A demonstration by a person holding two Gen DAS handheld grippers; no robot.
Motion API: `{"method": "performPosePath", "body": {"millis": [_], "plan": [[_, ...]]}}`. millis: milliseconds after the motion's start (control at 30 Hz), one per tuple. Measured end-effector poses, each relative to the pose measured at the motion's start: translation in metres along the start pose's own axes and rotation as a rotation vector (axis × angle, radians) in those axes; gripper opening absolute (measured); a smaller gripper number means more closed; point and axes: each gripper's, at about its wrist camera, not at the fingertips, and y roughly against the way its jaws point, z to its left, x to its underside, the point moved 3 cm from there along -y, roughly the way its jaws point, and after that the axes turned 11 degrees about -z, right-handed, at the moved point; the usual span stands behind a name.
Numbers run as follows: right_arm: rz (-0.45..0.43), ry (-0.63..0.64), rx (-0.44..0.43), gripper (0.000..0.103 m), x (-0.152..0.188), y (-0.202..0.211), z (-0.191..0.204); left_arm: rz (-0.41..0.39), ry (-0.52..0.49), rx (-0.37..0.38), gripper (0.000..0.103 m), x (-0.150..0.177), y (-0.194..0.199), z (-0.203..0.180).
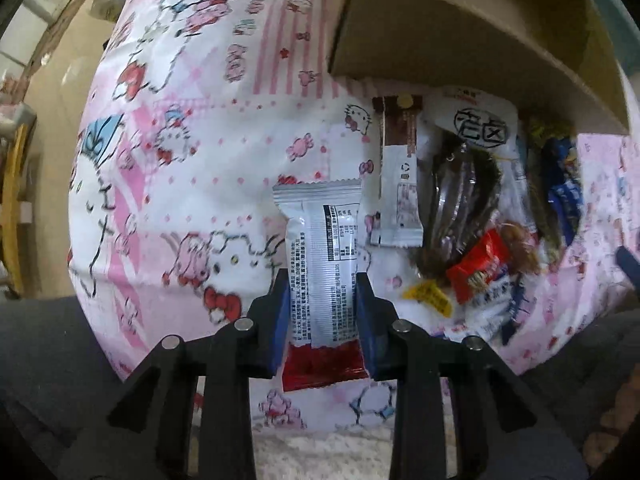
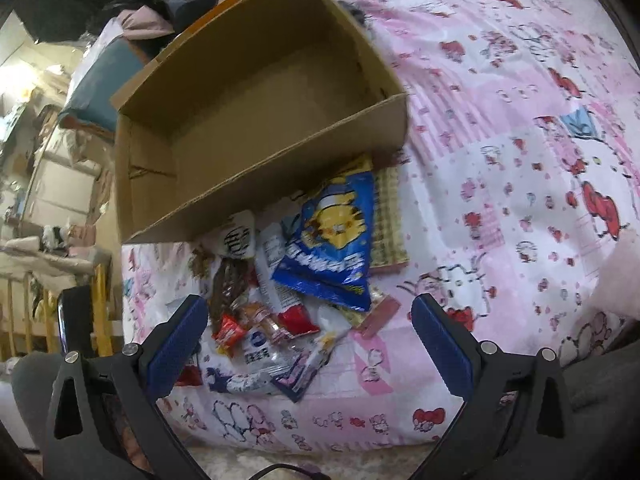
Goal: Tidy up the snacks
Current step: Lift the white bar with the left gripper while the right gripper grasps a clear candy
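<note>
Between my left fingers lies a silver snack packet with a red end, flat on the pink cartoon-print sheet; my two blue pads are drawn in against its long sides, so I have it pinched. Its crimped top edge points away from me, toward the cardboard box.

Just to the right of it, apart from it, sits the heap of other snacks: a brown-and-white stick pack, a clear bag of dark pieces, and a small red packet, all close under the box's near wall.

My right gripper stands wide open over that same heap, holding nothing, with the pads on either side of it. A blue chip bag lies on top of the pile. Beyond it the cardboard box stands open, its floor bare.
</note>
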Motion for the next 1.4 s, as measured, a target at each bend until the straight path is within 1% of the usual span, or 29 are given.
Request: {"method": "performPosePath", "body": {"millis": [67,100,167,233,300,333,367,433,500,533,567,700,767,800,833,933,1000,1100,1300,1400], "plan": [[0.012,0.029,-0.011,0.100,0.001,-0.001,0.005,-0.008,0.012,0.021,0.026,0.000,0.013,0.006],[0.019,0.043,-0.003,0.097,0.002,-0.002,0.006,-0.010,0.019,0.036,0.026,0.000,0.019,0.012],[0.049,0.071,-0.007,0.088,0.004,-0.006,0.011,-0.018,0.007,0.072,0.026,-0.004,0.031,0.019],[0.097,0.102,-0.026,0.074,0.008,-0.014,0.019,-0.047,-0.005,0.067,0.026,-0.008,0.043,0.022],[0.147,0.163,-0.032,0.067,0.013,-0.023,0.028,-0.072,0.001,0.061,0.026,-0.011,0.051,0.027],[0.174,0.204,-0.032,0.061,0.016,-0.028,0.034,-0.078,0.014,0.063,0.026,-0.015,0.054,0.031],[0.191,0.247,-0.024,0.059,0.020,-0.033,0.039,-0.080,0.024,0.070,0.026,-0.017,0.054,0.035],[0.210,0.349,0.012,0.049,0.029,-0.042,0.050,-0.089,0.041,0.087,0.026,-0.017,0.052,0.033],[0.227,0.431,0.035,0.046,0.036,-0.052,0.059,-0.100,0.052,0.095,0.026,-0.018,0.055,0.033],[0.234,0.454,0.039,0.042,0.038,-0.055,0.063,-0.104,0.052,0.099,0.026,-0.015,0.054,0.029],[0.240,0.478,0.045,0.040,0.040,-0.059,0.065,-0.111,0.049,0.104,0.026,-0.017,0.056,0.029],[0.249,0.530,0.065,0.036,0.042,-0.071,0.070,-0.117,0.041,0.116,0.026,-0.015,0.056,0.021],[0.258,0.538,0.071,0.030,0.045,-0.078,0.073,-0.126,0.032,0.118,0.026,-0.016,0.057,0.018],[0.256,0.543,0.062,0.024,0.045,-0.079,0.074,-0.133,0.026,0.113,0.026,-0.016,0.058,0.017],[0.256,0.544,0.054,0.021,0.046,-0.079,0.078,-0.143,0.020,0.107,0.026,-0.017,0.059,0.016],[0.242,0.537,0.023,0.019,0.047,-0.072,0.078,-0.151,0.024,0.111,0.026,-0.021,0.060,0.017],[0.238,0.499,0.005,0.019,0.045,-0.066,0.073,-0.154,0.025,0.115,0.026,-0.022,0.062,0.019],[0.220,0.450,-0.015,0.019,0.040,-0.051,0.065,-0.179,0.021,0.104,0.026,-0.024,0.068,0.021],[0.144,0.390,-0.052,0.019,0.025,-0.015,0.058,-0.220,0.029,0.077,0.026,-0.024,0.074,0.026],[0.110,0.354,-0.079,0.019,0.019,-0.002,0.057,-0.260,0.022,0.072,0.026,-0.024,0.083,0.028]]}}
